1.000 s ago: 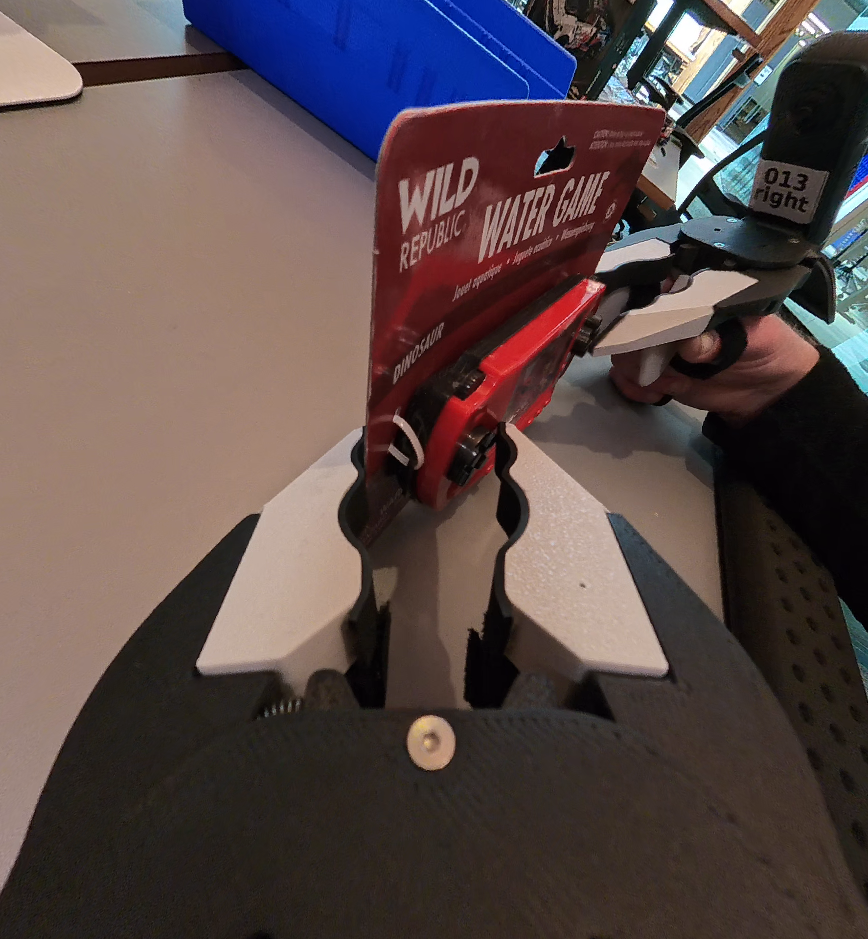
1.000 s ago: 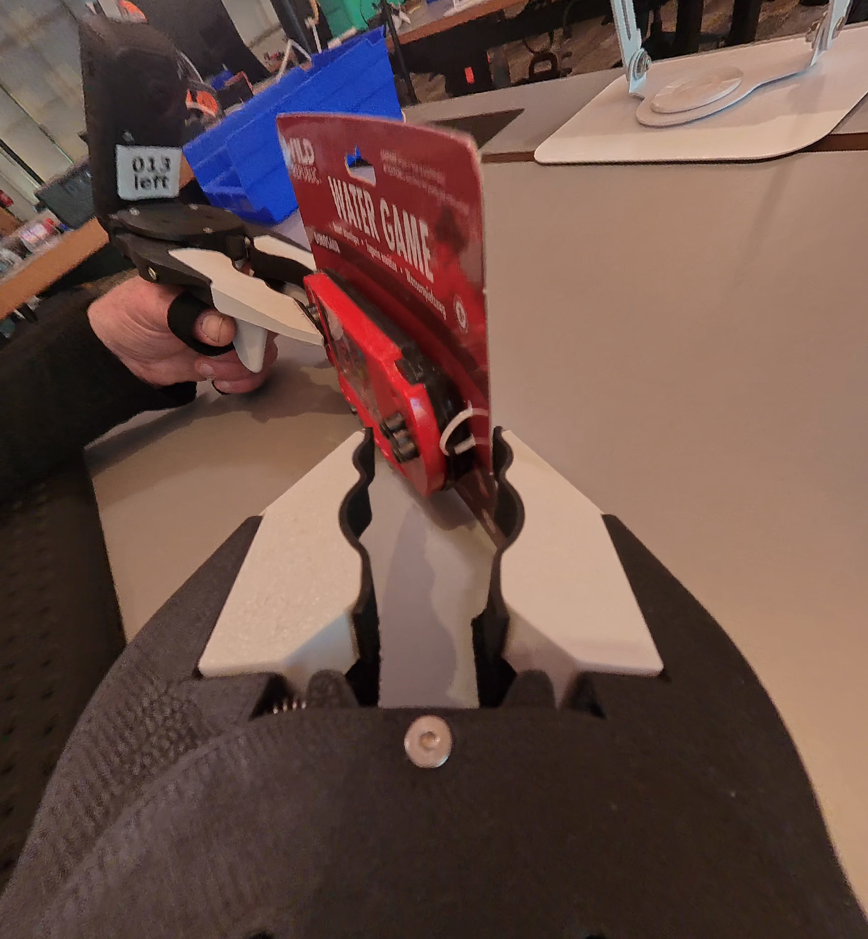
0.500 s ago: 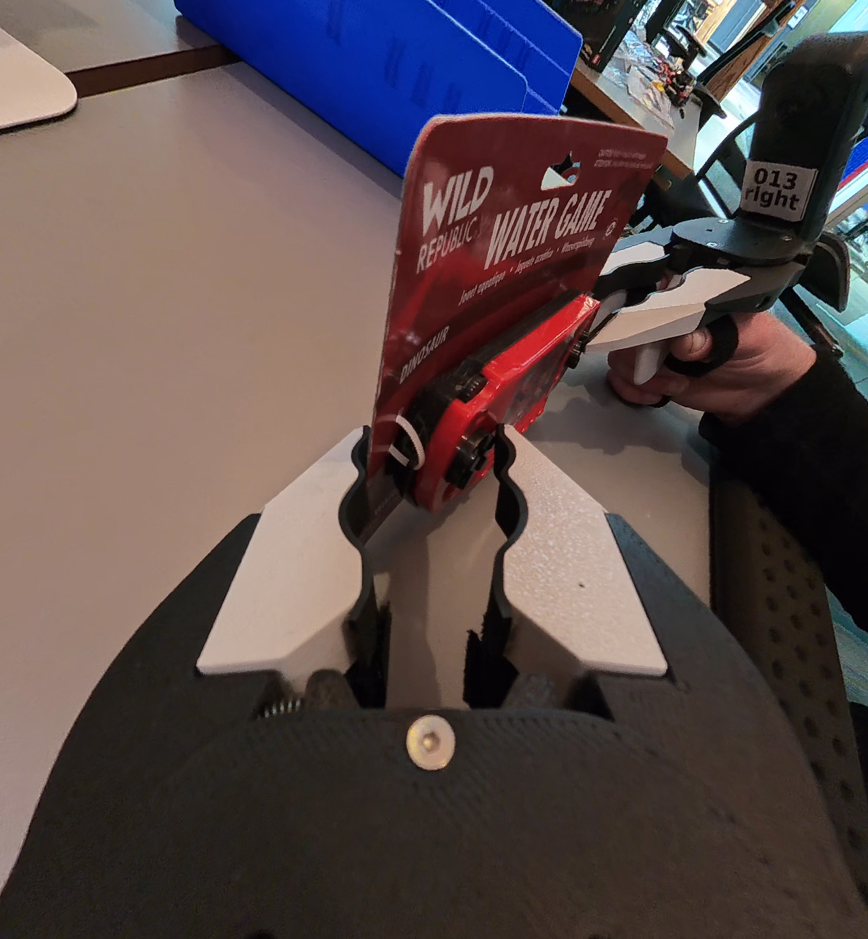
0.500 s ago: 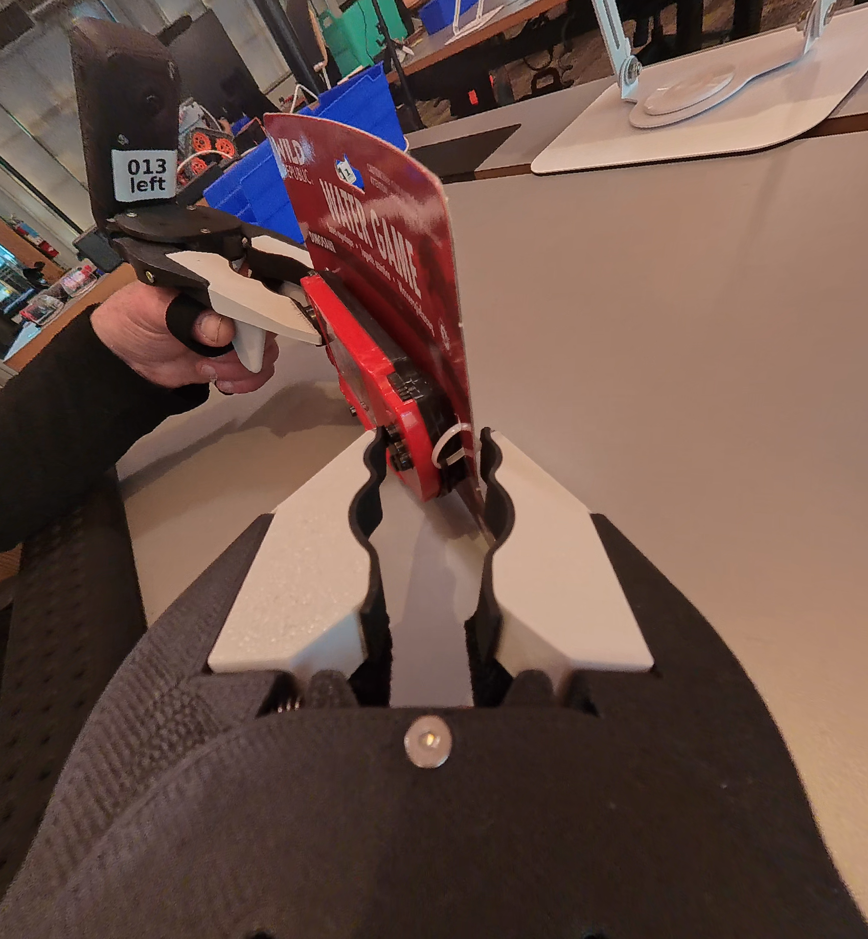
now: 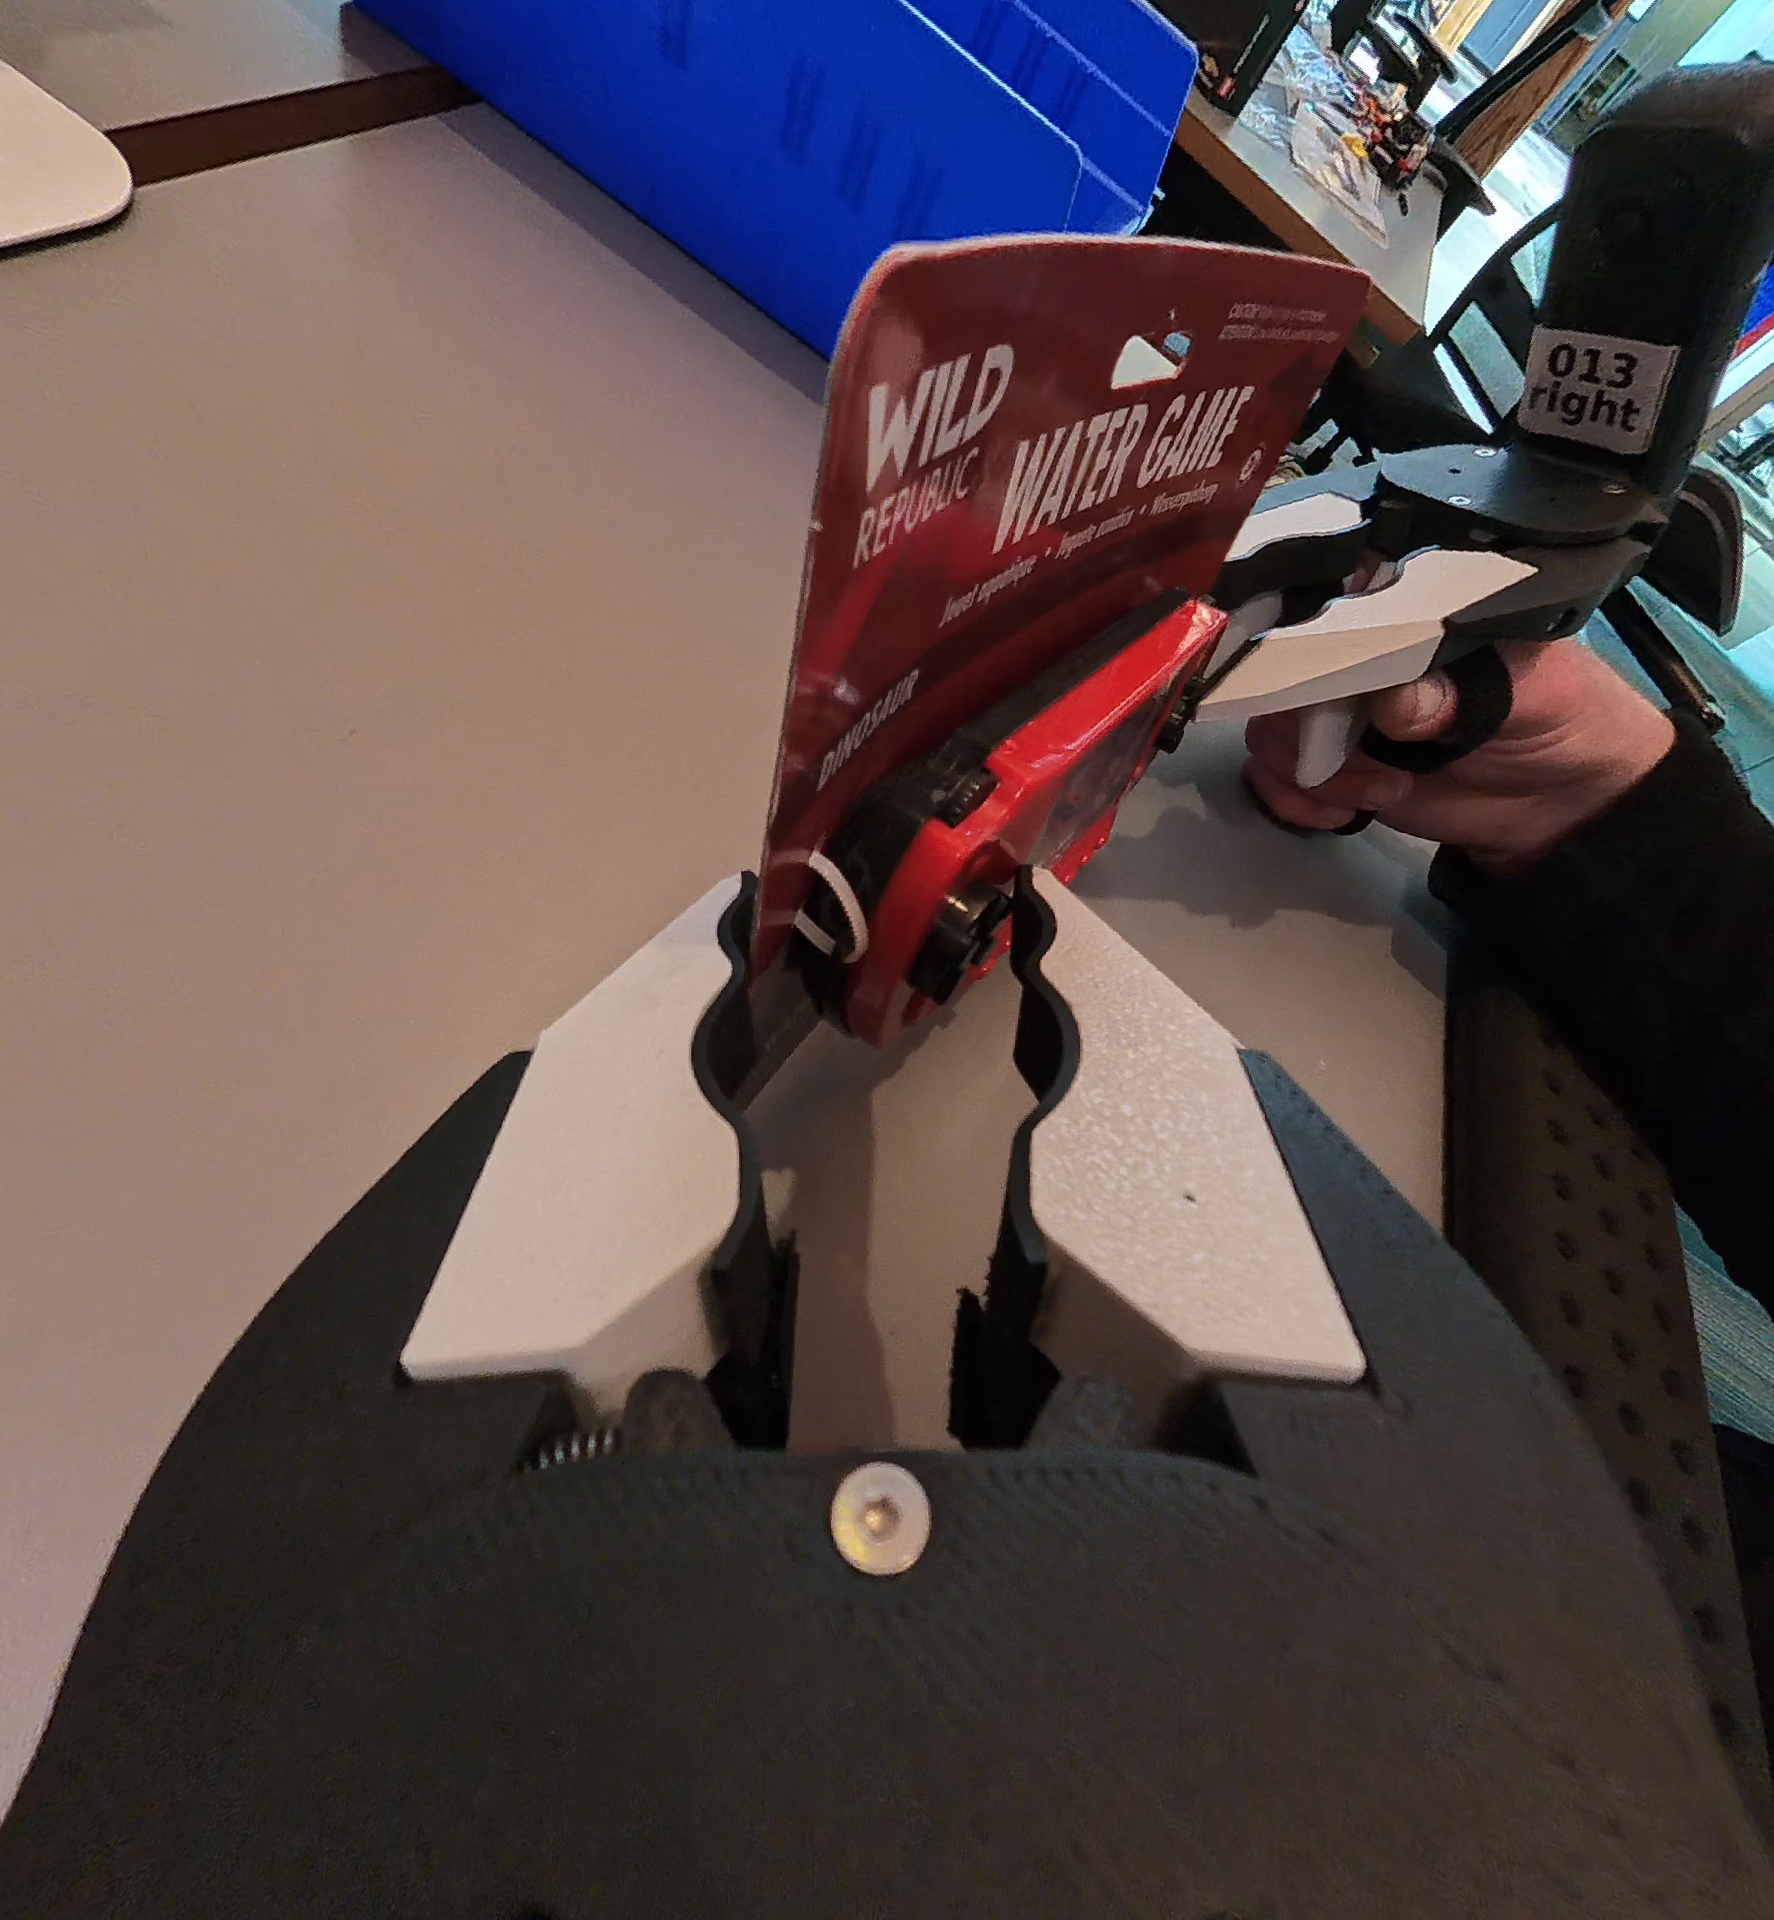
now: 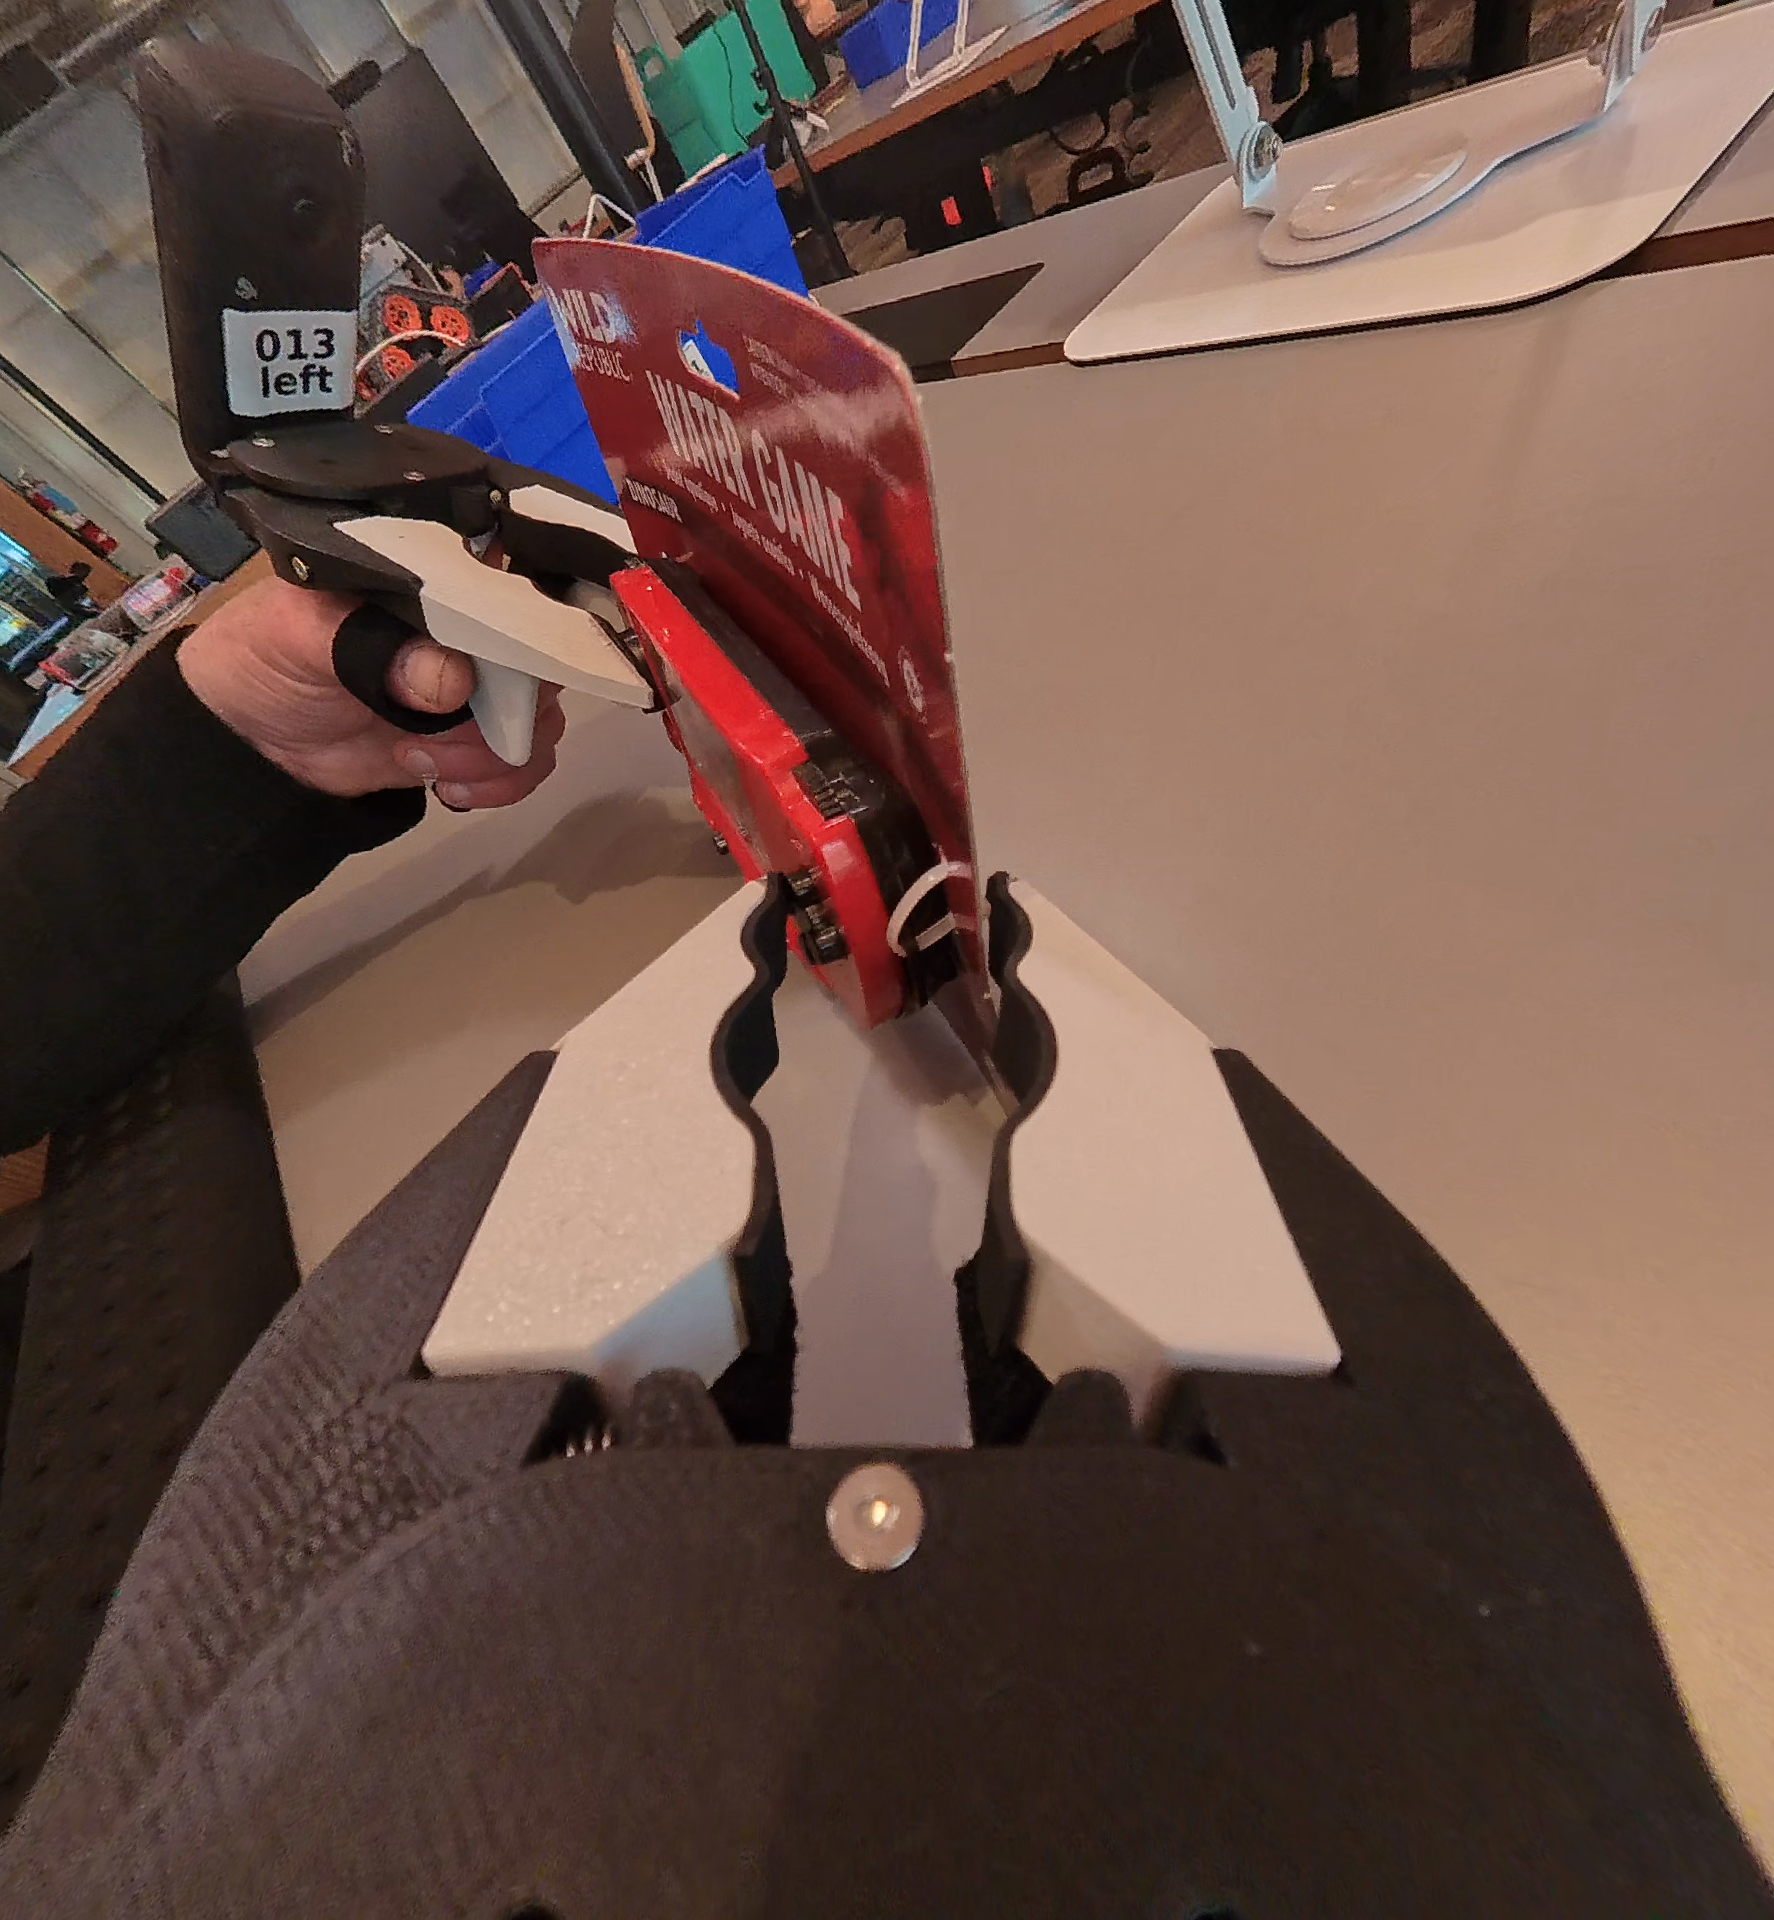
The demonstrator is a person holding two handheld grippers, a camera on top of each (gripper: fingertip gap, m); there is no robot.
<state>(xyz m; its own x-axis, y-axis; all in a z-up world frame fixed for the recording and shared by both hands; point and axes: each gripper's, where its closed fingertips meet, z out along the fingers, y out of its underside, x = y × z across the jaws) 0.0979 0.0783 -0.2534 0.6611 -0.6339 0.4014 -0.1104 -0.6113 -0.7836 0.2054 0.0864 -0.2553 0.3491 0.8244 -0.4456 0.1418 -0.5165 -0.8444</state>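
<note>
Grey and bare over most of its width, the desk [image 5: 343,623] is backed by blue bins [image 5: 810,135] and a white stand base [image 6: 1402,208], with a cluttered workshop seen beyond. Above the desk, a red carded toy [image 5: 1028,665] is held upright, clear of the surface, between both tools. The left tongs [image 5: 878,935] are closed on one end of it, card edge against one finger and red plastic case against the other; the right tongs [image 6: 888,935] are clamped on the opposite end in the same way. Only the tips are engaged at each end, so a slip could be caused by any uneven pull. The thin card could be bent or torn if the two tools were twisted apart, and the white cable tie [image 5: 831,914] could be strained.
</note>
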